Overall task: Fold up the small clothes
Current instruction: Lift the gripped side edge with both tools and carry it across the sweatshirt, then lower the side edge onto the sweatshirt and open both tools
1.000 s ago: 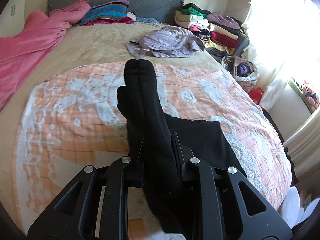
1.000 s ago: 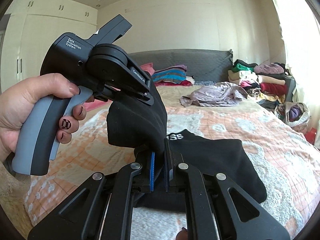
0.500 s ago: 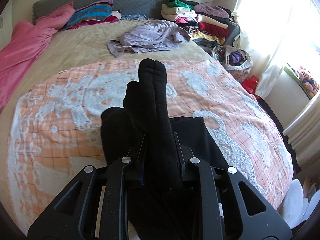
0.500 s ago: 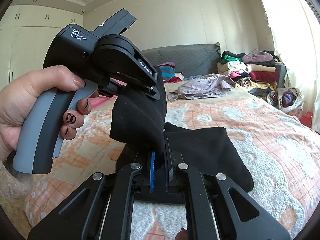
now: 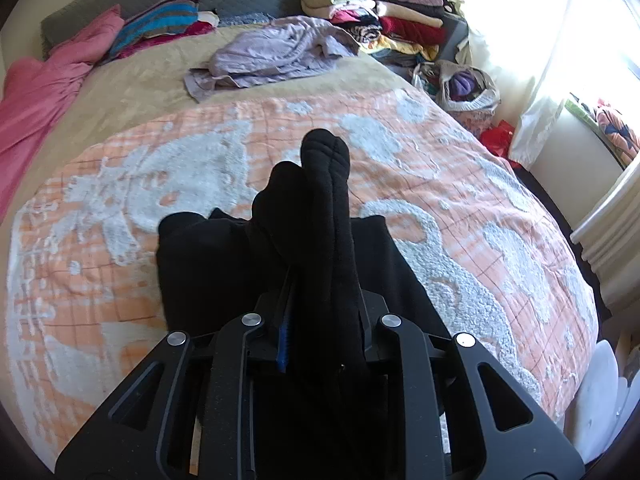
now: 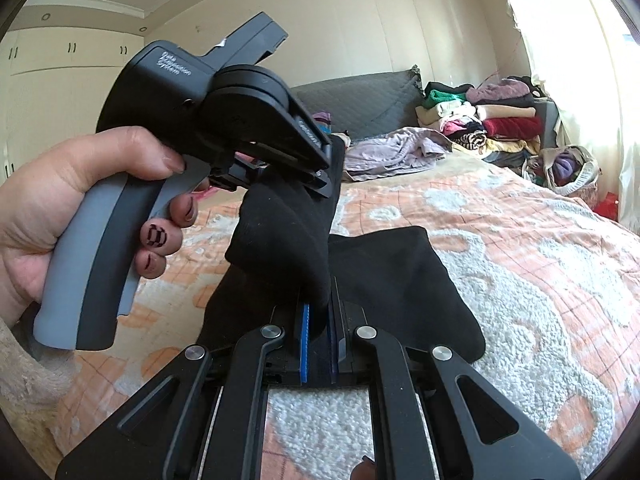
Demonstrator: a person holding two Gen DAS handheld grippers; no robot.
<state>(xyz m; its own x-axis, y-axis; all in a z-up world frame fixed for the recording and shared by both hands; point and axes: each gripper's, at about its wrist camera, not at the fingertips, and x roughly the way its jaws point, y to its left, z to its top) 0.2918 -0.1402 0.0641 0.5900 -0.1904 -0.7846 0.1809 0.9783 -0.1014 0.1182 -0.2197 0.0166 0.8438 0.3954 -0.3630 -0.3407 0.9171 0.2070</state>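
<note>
A small black garment (image 5: 208, 264) lies partly on the orange and white bedspread (image 5: 480, 208); a bunched fold of it (image 5: 324, 184) rises between my left fingers. My left gripper (image 5: 320, 312) is shut on that fold. In the right wrist view the same black garment (image 6: 392, 280) spreads on the bed, and a raised part (image 6: 280, 240) hangs between both grippers. My right gripper (image 6: 320, 312) is shut on its lower edge. The left gripper body (image 6: 224, 120), held in a hand, grips the upper edge just above and left.
A lilac garment (image 5: 276, 52) lies crumpled farther up the bed. A pink blanket (image 5: 40, 92) is at the left, striped folded clothes (image 5: 160, 28) by the grey headboard. A stack of clothes (image 5: 384, 20) and a bag (image 5: 464, 84) stand at the right beside the window.
Both grippers have carried the held fold rightward and lower over the garment. More of the black cloth now lies to the left of the left gripper. Both stay shut.
</note>
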